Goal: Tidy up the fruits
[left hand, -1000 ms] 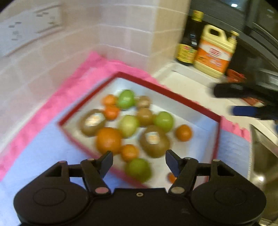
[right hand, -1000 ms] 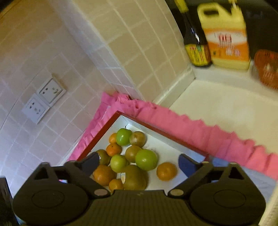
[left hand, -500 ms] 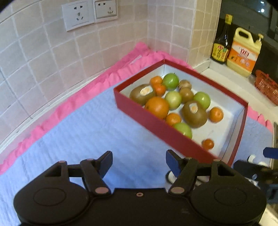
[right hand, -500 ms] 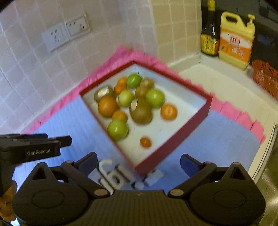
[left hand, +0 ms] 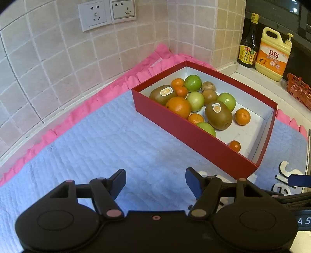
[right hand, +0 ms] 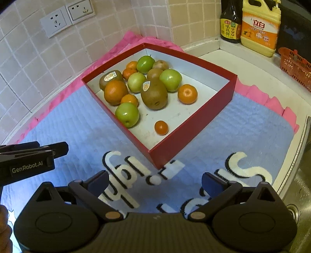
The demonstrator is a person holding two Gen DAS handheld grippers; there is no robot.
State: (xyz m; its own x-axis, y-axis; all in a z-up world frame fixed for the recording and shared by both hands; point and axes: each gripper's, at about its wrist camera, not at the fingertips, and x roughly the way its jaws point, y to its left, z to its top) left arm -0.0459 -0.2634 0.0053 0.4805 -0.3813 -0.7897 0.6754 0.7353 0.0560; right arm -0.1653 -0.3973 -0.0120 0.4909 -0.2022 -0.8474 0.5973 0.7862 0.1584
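A red box (left hand: 194, 134) (right hand: 194, 124) with a white inside sits on a blue mat. It holds several fruits: two kiwis with stickers (right hand: 154, 94) (left hand: 218, 114), green apples (right hand: 127, 114), oranges (right hand: 115, 92) and small mandarins (right hand: 161, 127). My left gripper (left hand: 154, 180) is open and empty above the mat, well short of the box's near wall. My right gripper (right hand: 153, 183) is open and empty above the mat lettering, near the box's front corner. The left gripper also shows at the left of the right wrist view (right hand: 33, 155).
The blue mat (left hand: 97, 140) has a pink frilled edge (left hand: 108, 91) against a tiled wall with sockets (left hand: 106, 13). A soy sauce bottle (right hand: 230, 23), a yellow detergent jug (right hand: 259, 27) and an orange basket (right hand: 295, 66) stand at the back right. A sink (right hand: 300, 190) lies to the right.
Both grippers have pulled back and away from the box, from above the fruits to above the mat in front. Both stay open and empty.
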